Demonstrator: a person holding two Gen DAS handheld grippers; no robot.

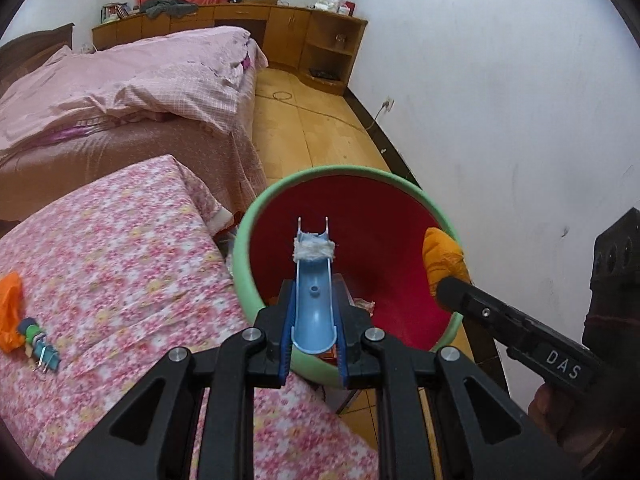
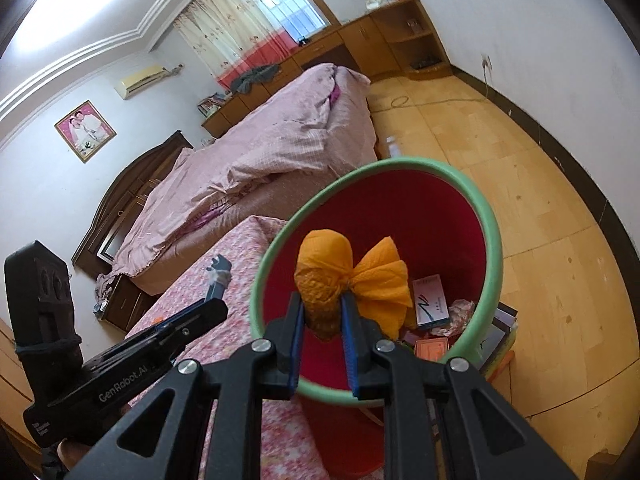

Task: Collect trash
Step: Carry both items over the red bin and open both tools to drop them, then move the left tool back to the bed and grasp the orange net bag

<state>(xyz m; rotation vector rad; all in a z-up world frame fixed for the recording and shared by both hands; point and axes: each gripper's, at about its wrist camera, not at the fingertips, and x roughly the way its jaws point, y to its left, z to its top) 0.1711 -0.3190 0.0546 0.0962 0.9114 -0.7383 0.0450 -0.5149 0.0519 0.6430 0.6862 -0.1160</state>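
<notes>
A bed (image 1: 120, 80) with a rumpled pink quilt fills the far left of the room, and a wooden cabinet run (image 1: 256, 28) lines the far wall under a curtained window. Nearer, on the left, stands a worktop (image 1: 120, 248) covered in a pink flowered cloth. Just beside its right edge stands the trash bin (image 1: 400, 184), red inside with a green rim, on the wooden floor (image 1: 320, 128). In the right wrist view, small boxes and crumpled wrappers (image 2: 430, 300) lie at the bottom of the bin.

The left gripper (image 1: 313, 312) hangs over the near rim of the bin, its jaws clamped on a light blue plastic trough piece (image 1: 314, 280) with a band of whitish fibrous tape around its far end; the piece points out over the red interior. The right gripper (image 2: 323, 320) comes in from the right, its jaws clamped on a wad of orange tissue (image 2: 324, 268), pinched into a bow shape, which sits above the bin opening near the right rim.

On the worktop, far to the left, lie an orange plastic scrap (image 1: 10, 308) and, touching it, a small green and blue bundle (image 1: 38, 344) with metal clips.
</notes>
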